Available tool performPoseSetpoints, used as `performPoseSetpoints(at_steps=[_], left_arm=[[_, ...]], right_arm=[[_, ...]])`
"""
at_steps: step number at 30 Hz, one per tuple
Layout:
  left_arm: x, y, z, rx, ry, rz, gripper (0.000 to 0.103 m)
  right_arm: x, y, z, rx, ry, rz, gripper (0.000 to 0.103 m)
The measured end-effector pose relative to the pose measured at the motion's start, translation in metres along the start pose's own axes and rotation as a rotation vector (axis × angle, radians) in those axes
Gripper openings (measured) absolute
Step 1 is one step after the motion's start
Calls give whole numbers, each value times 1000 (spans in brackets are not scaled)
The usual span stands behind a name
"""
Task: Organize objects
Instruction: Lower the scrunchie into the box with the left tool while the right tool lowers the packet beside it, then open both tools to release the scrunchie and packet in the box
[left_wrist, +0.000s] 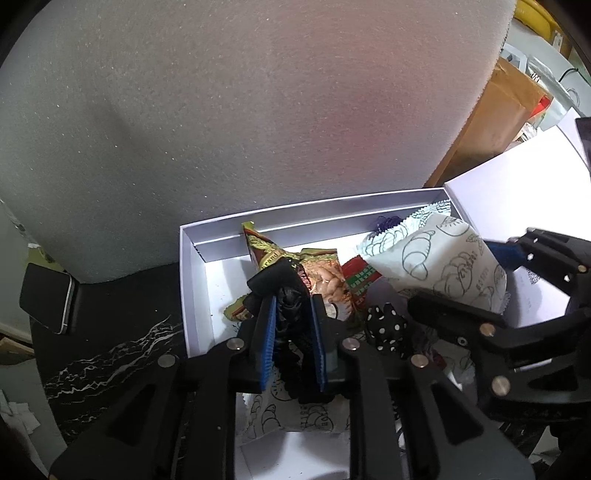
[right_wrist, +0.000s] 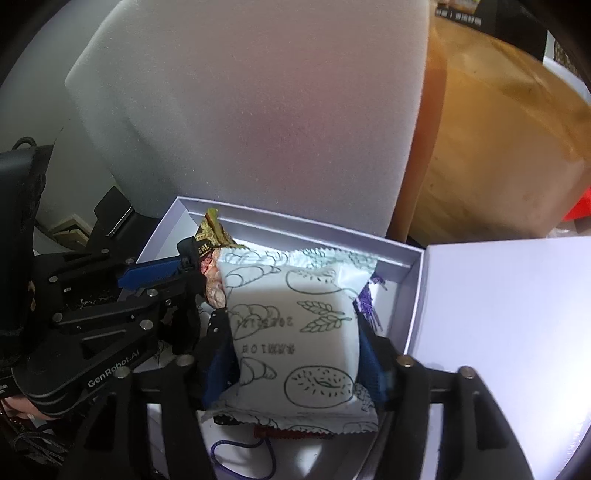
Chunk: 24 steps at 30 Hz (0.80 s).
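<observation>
Left gripper (left_wrist: 290, 295): we have it nearly closed on a black crumpled item (left_wrist: 290, 310), soft and glossy like fabric or film; what it is we cannot tell. The blue ribbed pads (left_wrist: 269, 343) sit close on both sides of it.
Right gripper (right_wrist: 295, 354): we hold the white bread packet (right_wrist: 295, 325) between its jaws, which stand partly apart. Whether the pads press it or merely flank it we cannot tell.
Where the packet is: over the white cardboard box (right_wrist: 406, 254), tilted, its long axis running away from our right wrist toward the far wall.
Key relation: the packet lies straight ahead of our right gripper and above the box floor, so the right hand is the nearer; we judge it need only go down to settle.
Box contents: a gold-and-brown nut wrapper (left_wrist: 258, 247) leaning on the far wall, a red-and-green sachet (left_wrist: 360, 280), a black polka-dot piece (left_wrist: 386, 325), a second bread packet (left_wrist: 291, 413) lying flat under our left gripper.
Materials: matte printed film with serrated ends on the packets; smooth stiff card for the box; grainy grey foam sheet (left_wrist: 258, 110) behind.
Beside the box: its white lid (right_wrist: 506, 332), touching the right wall.
</observation>
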<state>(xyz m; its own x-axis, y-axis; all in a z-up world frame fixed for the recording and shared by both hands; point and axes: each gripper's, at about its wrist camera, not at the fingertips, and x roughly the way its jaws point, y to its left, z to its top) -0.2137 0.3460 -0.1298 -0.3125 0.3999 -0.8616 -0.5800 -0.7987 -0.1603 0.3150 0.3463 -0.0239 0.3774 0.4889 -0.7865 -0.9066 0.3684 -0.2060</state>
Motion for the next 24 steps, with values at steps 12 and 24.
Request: performPoseSetpoints(at_steps=[12,24], left_arm=[[-18,7,-6,-27,-38,64,30],[-46,18,1,-40,-91,92,62]], right_arm=[[-25,-13,-6,42,-39,-22,69],[-42,-13,-9,44,-50,-44,69]])
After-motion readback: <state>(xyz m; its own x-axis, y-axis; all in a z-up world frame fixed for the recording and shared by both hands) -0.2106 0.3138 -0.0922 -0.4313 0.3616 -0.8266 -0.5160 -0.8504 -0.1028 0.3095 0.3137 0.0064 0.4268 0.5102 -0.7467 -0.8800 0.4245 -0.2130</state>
